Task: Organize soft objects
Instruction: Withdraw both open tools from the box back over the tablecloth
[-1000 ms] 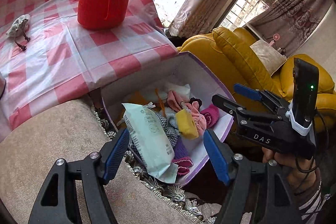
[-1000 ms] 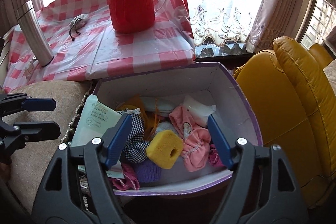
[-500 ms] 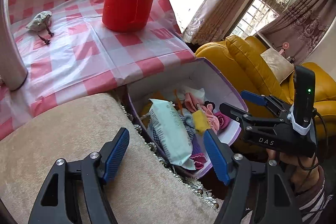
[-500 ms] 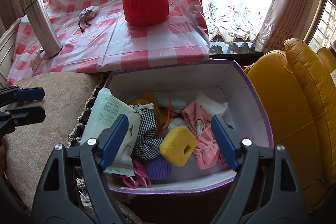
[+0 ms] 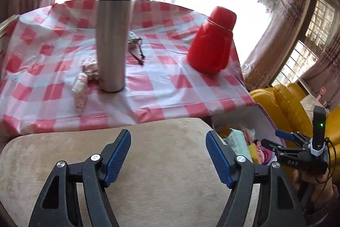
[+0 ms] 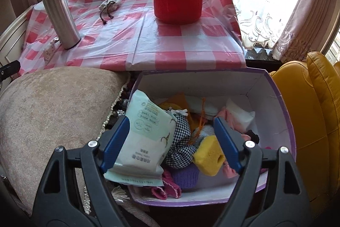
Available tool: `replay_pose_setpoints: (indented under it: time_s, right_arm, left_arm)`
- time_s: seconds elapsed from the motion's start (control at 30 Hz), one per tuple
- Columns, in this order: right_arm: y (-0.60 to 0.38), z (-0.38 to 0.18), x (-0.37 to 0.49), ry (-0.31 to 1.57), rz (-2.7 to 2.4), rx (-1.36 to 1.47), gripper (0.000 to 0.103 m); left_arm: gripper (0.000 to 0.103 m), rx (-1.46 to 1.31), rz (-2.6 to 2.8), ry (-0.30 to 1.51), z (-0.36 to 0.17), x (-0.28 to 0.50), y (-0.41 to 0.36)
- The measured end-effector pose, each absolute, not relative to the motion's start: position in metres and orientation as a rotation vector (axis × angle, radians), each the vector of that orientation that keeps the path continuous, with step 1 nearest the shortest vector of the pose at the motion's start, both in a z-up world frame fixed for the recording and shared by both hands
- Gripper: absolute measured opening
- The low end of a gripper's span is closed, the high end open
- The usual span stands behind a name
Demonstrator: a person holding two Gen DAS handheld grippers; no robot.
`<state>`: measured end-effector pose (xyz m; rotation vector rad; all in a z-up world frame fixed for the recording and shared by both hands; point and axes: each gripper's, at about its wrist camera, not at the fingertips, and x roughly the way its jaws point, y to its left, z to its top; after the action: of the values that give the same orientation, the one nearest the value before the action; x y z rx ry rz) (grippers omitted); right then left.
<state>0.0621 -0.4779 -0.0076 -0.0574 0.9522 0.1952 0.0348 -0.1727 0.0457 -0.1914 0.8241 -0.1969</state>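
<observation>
Soft things, a tissue pack [image 6: 144, 137], checked cloth [image 6: 180, 142] and yellow sponge [image 6: 209, 157], fill the purple box [image 6: 274, 99] beside the table; my right tongs [image 6: 170, 142] and left tongs [image 5: 167, 159] gape wide, empty

My brushed-metal flask [image 5: 113, 35] stands on glossy checked plastic tablecloth [image 5: 161, 82]; beside that cloth, a matt velvety cushion [image 5: 161, 163].

drawstring pouch [image 5: 132, 39] half behind flask [image 5: 113, 35]
</observation>
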Motion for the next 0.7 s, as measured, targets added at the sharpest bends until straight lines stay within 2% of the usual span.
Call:
replay_pose_setpoints:
  time_s: [0.33, 0.7]
  right_arm:
    - [-0.426, -0.01, 0.097, 0.962, 0.285, -0.095, 0.083]
    - [-0.376, -0.006, 0.156, 0.944, 0.358, -0.143, 0.083]
  left_arm:
    - [0.073, -0.314, -0.005, 0.857, 0.031, 0.06, -0.087]
    - [0.057, -0.401, -0.008, 0.943, 0.007, 0.112, -0.036]
